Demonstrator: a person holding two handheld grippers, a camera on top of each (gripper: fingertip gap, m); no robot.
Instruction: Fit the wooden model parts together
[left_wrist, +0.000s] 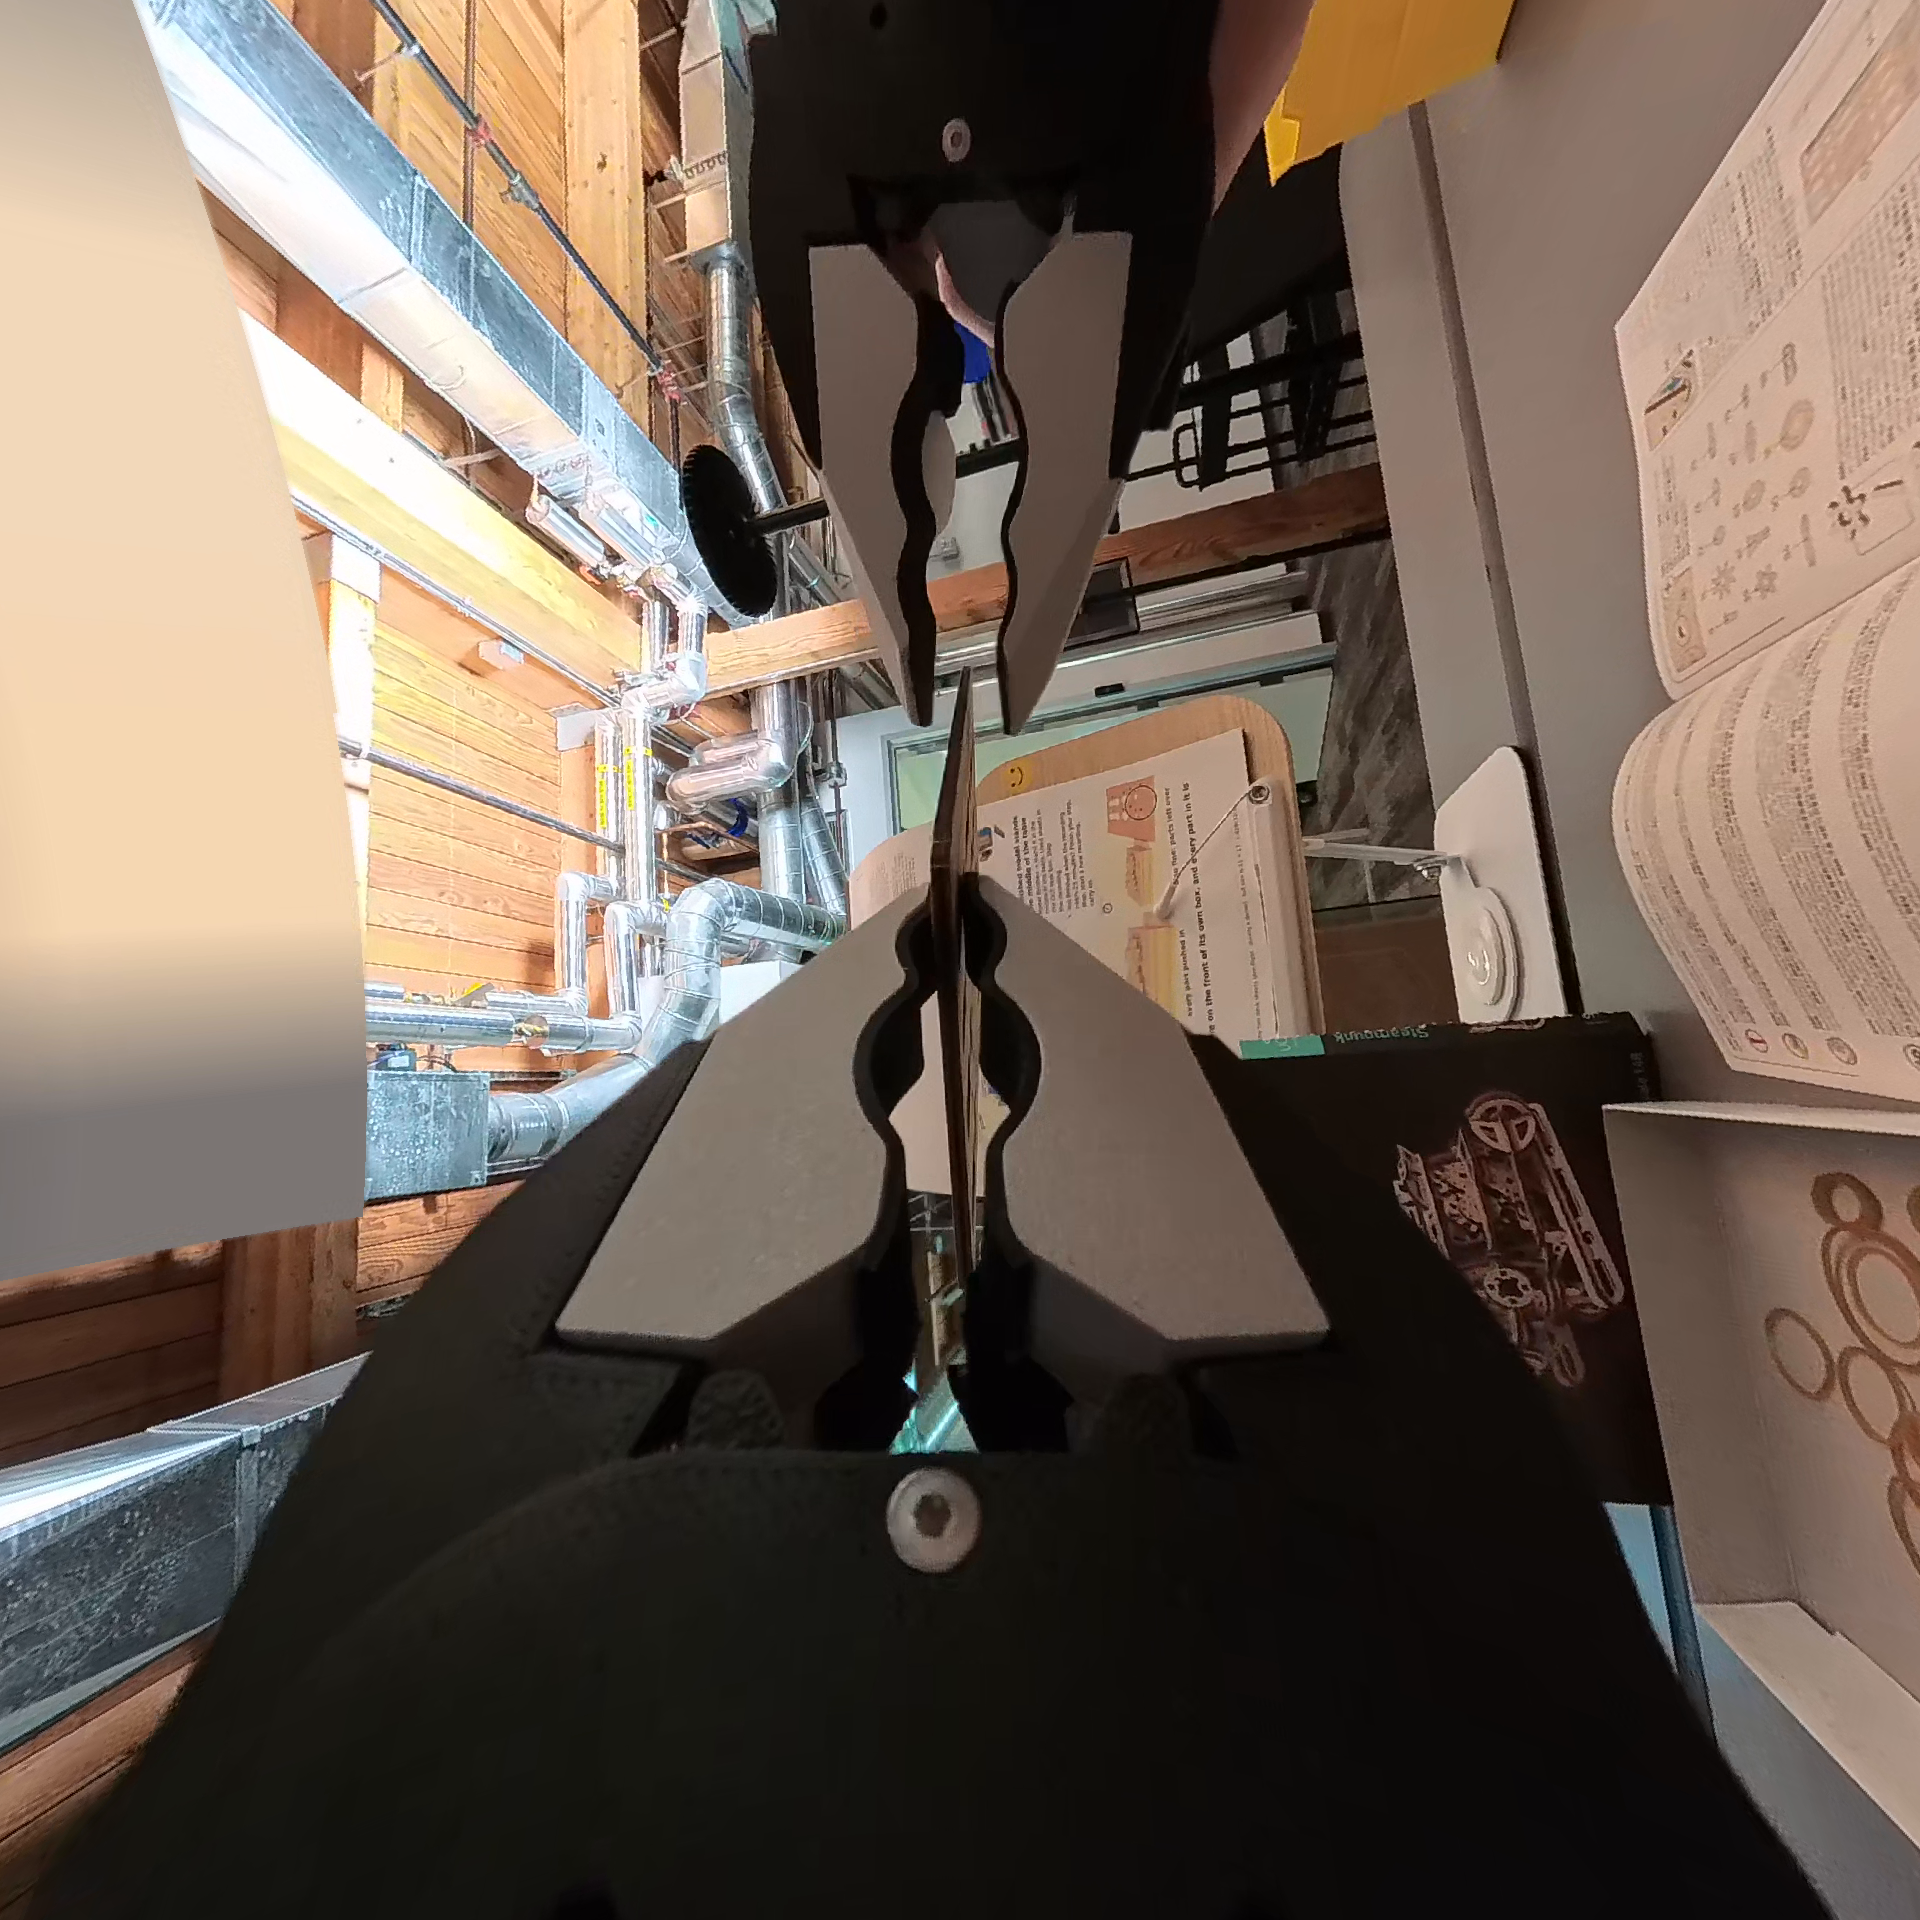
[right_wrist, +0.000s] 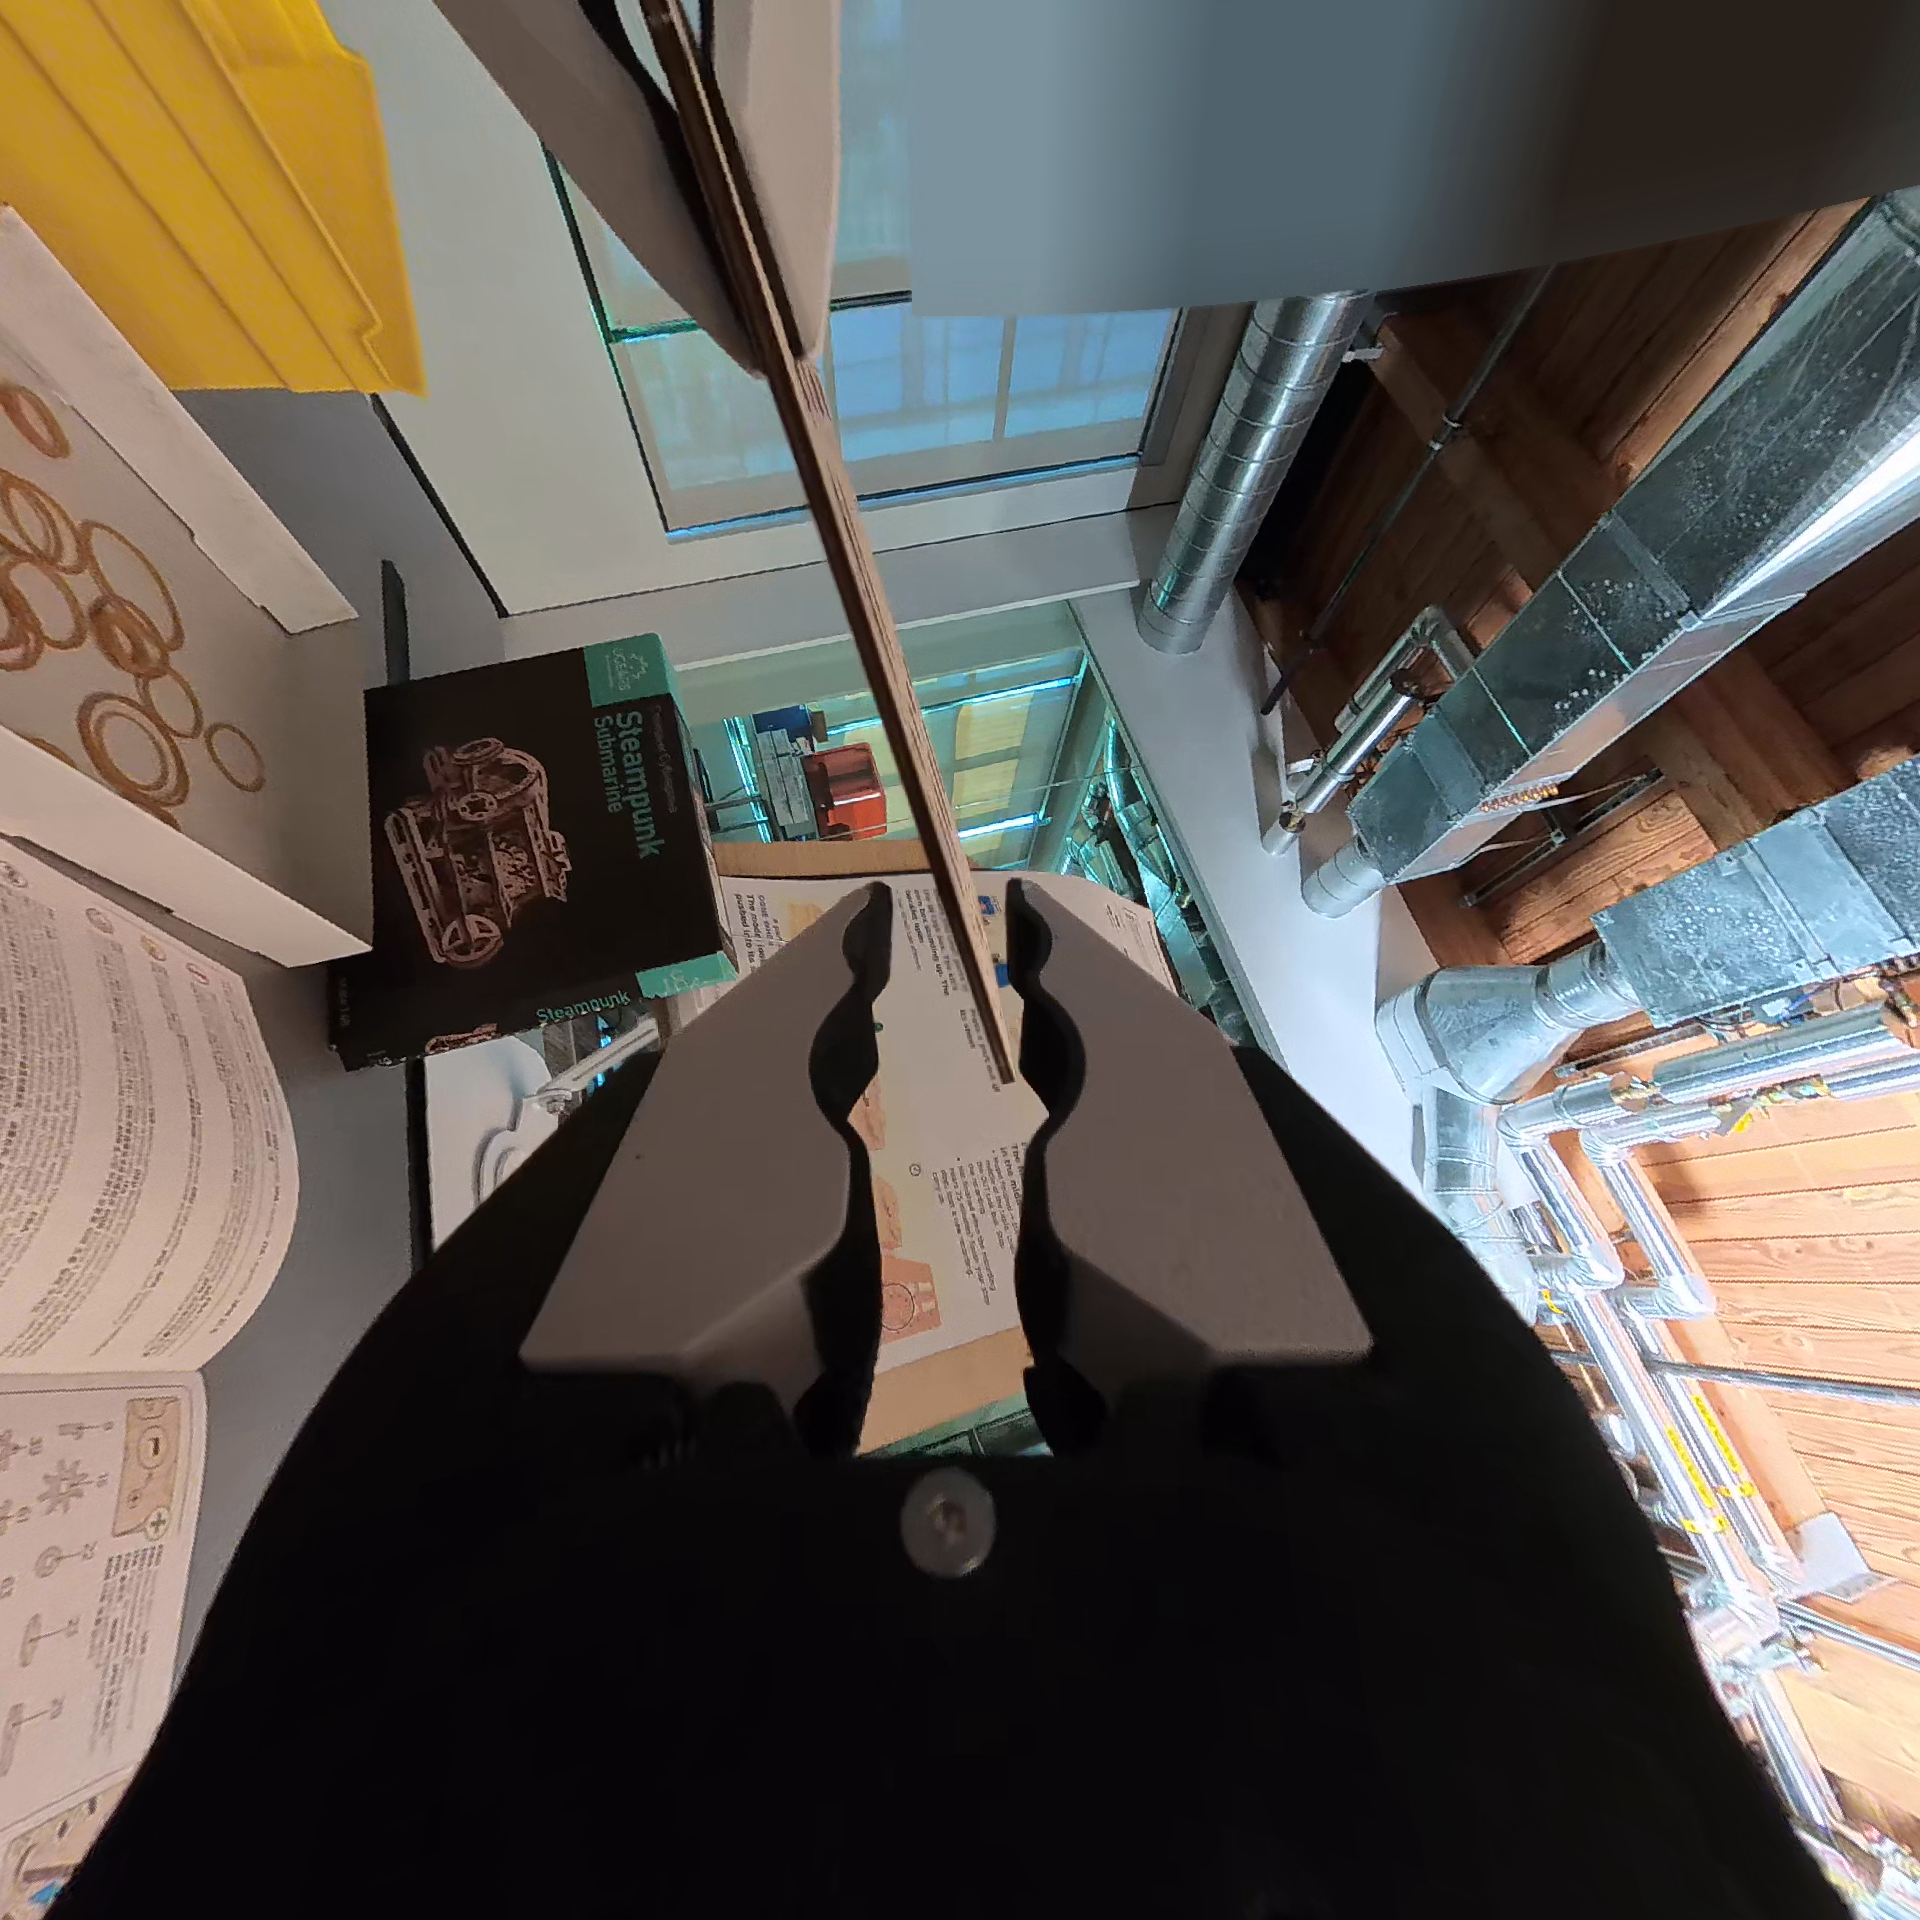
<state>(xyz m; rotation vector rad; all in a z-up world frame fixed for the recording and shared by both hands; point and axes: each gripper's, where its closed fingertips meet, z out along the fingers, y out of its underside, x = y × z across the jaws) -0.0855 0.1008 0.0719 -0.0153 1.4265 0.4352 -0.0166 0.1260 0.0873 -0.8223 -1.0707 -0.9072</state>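
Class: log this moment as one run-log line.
left gripper: shut on thin flat wooden sheet | right gripper: open around sheet's far end

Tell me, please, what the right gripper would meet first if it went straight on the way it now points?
Probably the thin wooden sheet: its free end already lies between the open right gripper fingers, seemingly near the right one. Beyond, the left gripper holds it.

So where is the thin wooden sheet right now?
In the left wrist view the wooden sheet stands edge-on, clamped in the left gripper; its far end sits between the open right gripper fingertips.
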